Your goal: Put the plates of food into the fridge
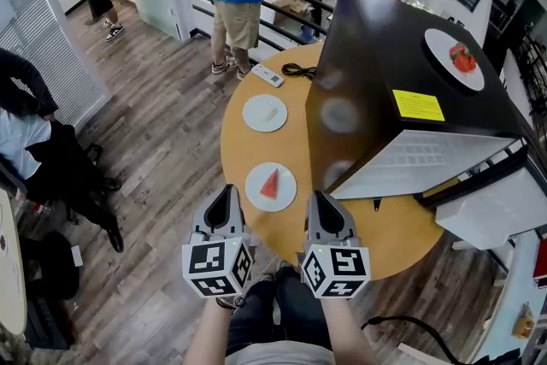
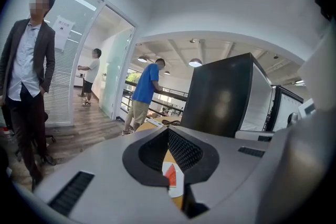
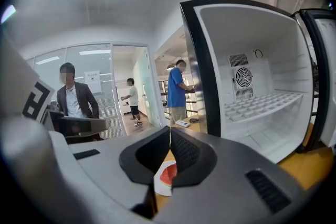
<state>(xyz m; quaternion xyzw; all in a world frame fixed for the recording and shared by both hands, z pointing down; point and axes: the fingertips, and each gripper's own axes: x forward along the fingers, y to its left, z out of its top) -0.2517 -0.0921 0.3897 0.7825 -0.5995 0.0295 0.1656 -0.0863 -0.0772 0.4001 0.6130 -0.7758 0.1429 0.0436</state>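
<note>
At the tabletop's [image 1: 385, 235] near edge, left gripper [image 1: 226, 191] and right gripper [image 1: 319, 197] side by side, jaws fully closed, gripping nothing. Just beyond, plate with red slice [image 1: 287, 188]; toward the far edge, second plate [image 1: 252, 111]; third plate [image 1: 439, 44] atop the open fridge [image 1: 367, 47].

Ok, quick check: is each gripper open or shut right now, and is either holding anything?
Left gripper: shut, holding nothing.
Right gripper: shut, holding nothing.
</note>
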